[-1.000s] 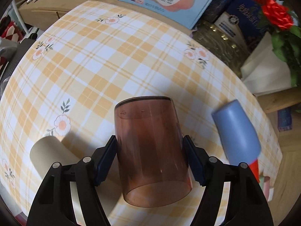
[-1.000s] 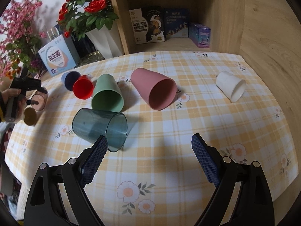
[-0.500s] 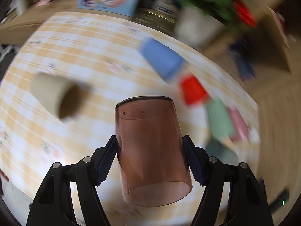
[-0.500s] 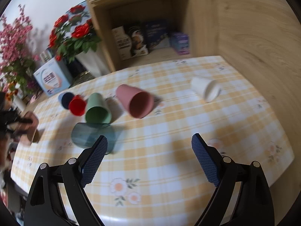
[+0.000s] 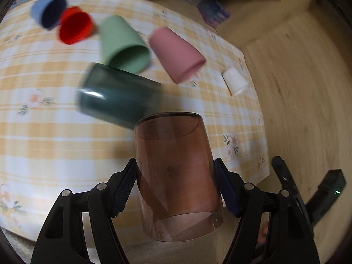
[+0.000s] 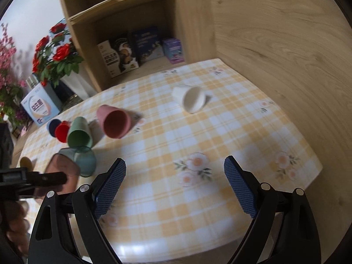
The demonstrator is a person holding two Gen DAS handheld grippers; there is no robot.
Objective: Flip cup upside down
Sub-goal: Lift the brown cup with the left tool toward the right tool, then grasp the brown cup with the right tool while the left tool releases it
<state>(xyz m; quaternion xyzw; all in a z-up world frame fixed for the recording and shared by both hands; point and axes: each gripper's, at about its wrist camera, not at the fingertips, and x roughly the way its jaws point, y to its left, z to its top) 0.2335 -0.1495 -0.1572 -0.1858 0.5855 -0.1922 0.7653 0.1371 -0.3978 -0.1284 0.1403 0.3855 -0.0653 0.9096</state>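
Observation:
My left gripper (image 5: 175,187) is shut on a clear brown cup (image 5: 176,176) and holds it in the air above the near edge of the checked table (image 5: 44,132), its open mouth toward the camera. The same brown cup (image 6: 63,171) shows at the left of the right wrist view, held by the left gripper (image 6: 33,179). My right gripper (image 6: 175,187) is open and empty above the table's front part (image 6: 198,198).
Other cups lie on their sides: dark teal (image 5: 116,94), green (image 5: 123,44), pink (image 5: 176,52), red (image 5: 74,28), blue (image 5: 47,11), white (image 5: 235,81), and a beige one (image 6: 26,162). A wooden shelf (image 6: 132,33) with boxes and flowers (image 6: 57,55) stands behind.
My left gripper has swung to the right with the brown cup, so the row of lying cups now shows ahead of it. The right gripper has lifted and drawn back, still open.

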